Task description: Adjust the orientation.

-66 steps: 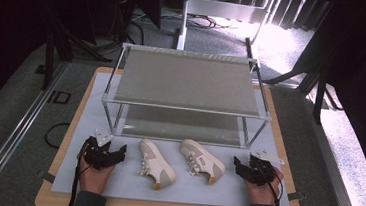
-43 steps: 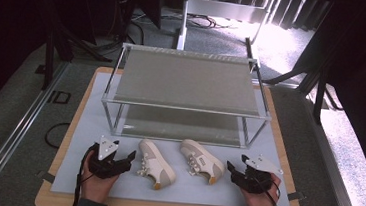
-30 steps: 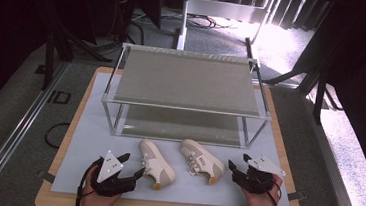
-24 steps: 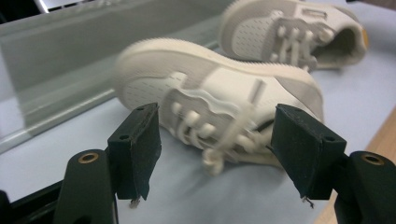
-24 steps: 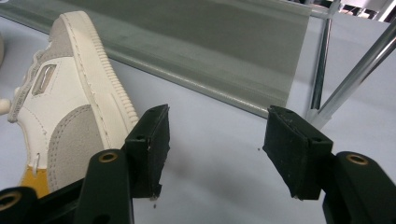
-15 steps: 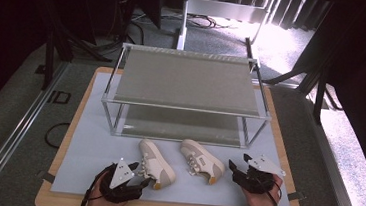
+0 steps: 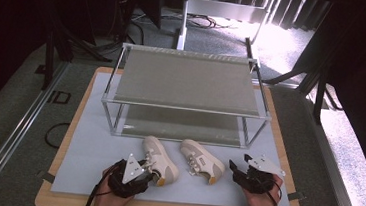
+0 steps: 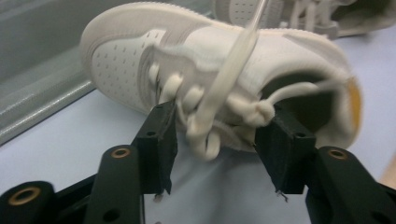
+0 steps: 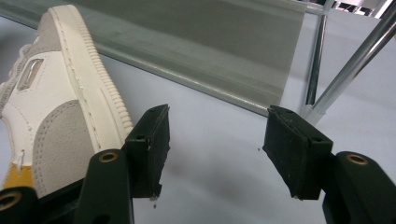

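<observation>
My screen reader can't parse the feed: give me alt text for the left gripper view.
The left gripper has its two black jaws open around the laced side of a white sneaker, and loose laces hang between them. The shoe lies on a pale mat, with a second sneaker partly visible behind it.

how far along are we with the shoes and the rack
Nothing looks done: both shelves of the two-tier metal-framed rack are bare, and both white lace-up sneakers sit on the pale mat. In hand: the left gripper has its open jaws around the left sneaker's laces and tongue. The right gripper is open beside the right sneaker, not on it. Left, probably: gripping and shelving both.
</observation>
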`<state>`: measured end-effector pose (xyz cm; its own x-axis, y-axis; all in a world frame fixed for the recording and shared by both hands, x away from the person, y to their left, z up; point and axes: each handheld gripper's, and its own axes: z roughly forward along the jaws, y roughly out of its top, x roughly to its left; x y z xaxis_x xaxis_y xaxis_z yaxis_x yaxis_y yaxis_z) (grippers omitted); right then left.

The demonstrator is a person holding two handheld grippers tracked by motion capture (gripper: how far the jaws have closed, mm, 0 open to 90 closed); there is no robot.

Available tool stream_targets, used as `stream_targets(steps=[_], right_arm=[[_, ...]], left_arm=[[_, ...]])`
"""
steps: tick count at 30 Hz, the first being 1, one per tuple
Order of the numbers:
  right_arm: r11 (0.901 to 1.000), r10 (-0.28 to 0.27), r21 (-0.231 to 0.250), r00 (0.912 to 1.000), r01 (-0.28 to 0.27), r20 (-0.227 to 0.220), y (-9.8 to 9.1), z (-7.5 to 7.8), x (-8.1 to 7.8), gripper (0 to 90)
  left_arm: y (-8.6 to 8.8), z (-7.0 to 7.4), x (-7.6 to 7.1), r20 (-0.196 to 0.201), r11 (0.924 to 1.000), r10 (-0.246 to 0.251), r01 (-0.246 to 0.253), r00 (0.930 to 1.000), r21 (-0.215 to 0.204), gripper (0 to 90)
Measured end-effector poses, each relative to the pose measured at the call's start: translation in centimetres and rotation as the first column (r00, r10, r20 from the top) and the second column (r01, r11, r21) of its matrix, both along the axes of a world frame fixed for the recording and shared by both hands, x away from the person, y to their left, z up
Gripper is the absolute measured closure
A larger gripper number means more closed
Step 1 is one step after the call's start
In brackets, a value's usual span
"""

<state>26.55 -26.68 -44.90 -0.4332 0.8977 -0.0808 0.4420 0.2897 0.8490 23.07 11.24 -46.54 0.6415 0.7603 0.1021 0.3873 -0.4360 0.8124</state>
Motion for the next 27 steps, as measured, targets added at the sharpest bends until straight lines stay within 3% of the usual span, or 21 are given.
stream_targets(steps=[10,11,12,14,20,25,27], right_arm=[[1.0,-0.001,-0.006,1.0,0.001,0.004,0.0,-0.1,-0.1,40.2],[1.0,-0.003,-0.006,1.0,0.003,0.005,0.0,-0.1,-0.1,40.3],[1.0,-0.004,-0.006,1.0,0.004,0.007,0.0,-0.1,-0.1,40.4],[1.0,-0.004,-0.007,1.0,0.004,0.007,0.0,-0.1,-0.1,40.4],[0.9999,0.001,-0.011,1.0,-0.001,0.002,0.2,-0.3,-0.1,40.5],[0.9999,0.002,-0.012,1.0,-0.002,0.001,0.2,-0.3,-0.1,40.5],[0.9999,0.001,-0.012,1.0,-0.001,0.004,0.1,-0.2,-0.1,40.5]], left_arm=[[-0.3,1.2,1.2,-0.016,0.9996,0.013,-0.013,0.9998,-0.027,65.0],[0.0,1.4,1.3,-0.015,0.999,0.01,-0.011,0.9998,-0.043,65.0],[0.3,1.5,1.5,-0.018,0.998,0.016,-0.017,0.9997,-0.061,70.7],[0.5,1.7,1.8,-0.022,0.9982,0.029,-0.03,0.9993,-0.051,77.3],[0.4,2.1,2.2,-0.028,0.9996,0.015,-0.015,0.9995,-0.022,76.9],[-0.9,2.0,1.3,0.003,0.9997,0.022,-0.022,0.9997,0.012,76.5],[-1.7,2.0,0.9,0.024,0.9977,0.043,-0.044,0.9988,0.053,77.0]])
